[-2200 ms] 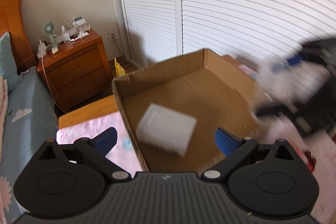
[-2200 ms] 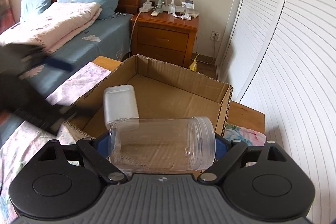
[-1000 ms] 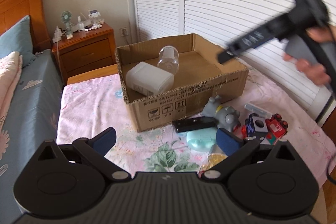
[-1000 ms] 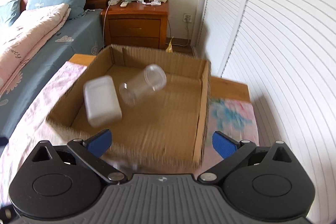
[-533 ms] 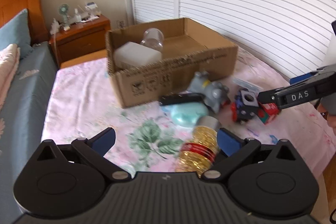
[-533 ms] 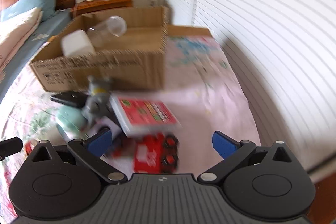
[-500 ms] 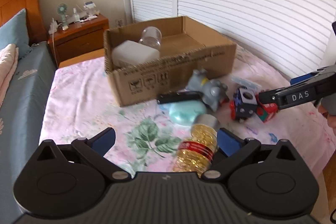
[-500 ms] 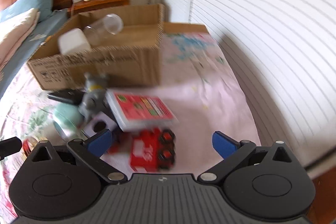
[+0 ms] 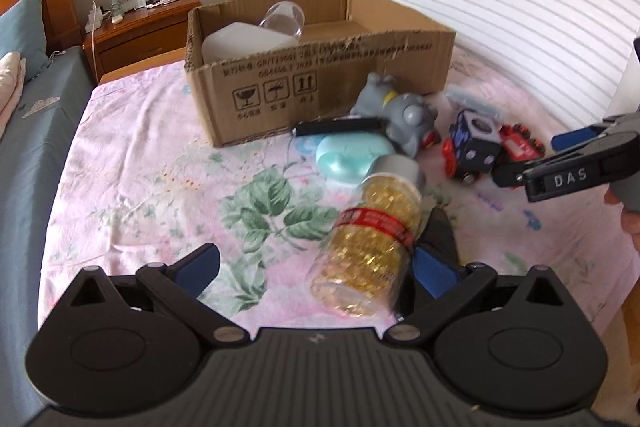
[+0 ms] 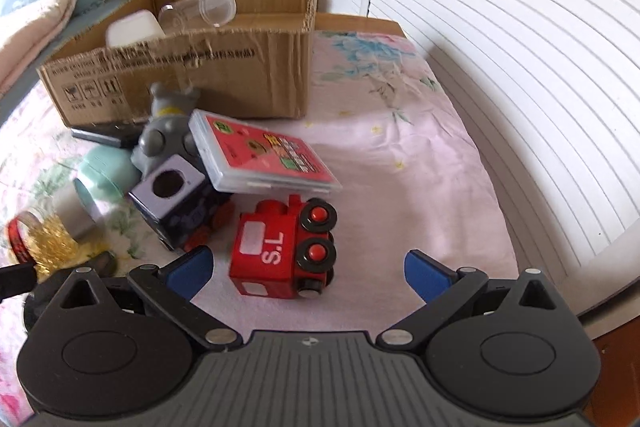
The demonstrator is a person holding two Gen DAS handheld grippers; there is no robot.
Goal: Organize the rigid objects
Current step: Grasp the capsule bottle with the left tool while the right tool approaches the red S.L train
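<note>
Left gripper (image 9: 316, 265) wide, bead jar (image 9: 370, 243) at 2 o'clock. Right gripper (image 10: 308, 269) wide, red train (image 10: 280, 251) at 12 o'clock.

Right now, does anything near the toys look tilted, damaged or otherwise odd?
Yes. The flat red card case lies tilted, propped on the dark blue toy block and the grey toy. The cardboard box has a ragged, torn front edge.
</note>
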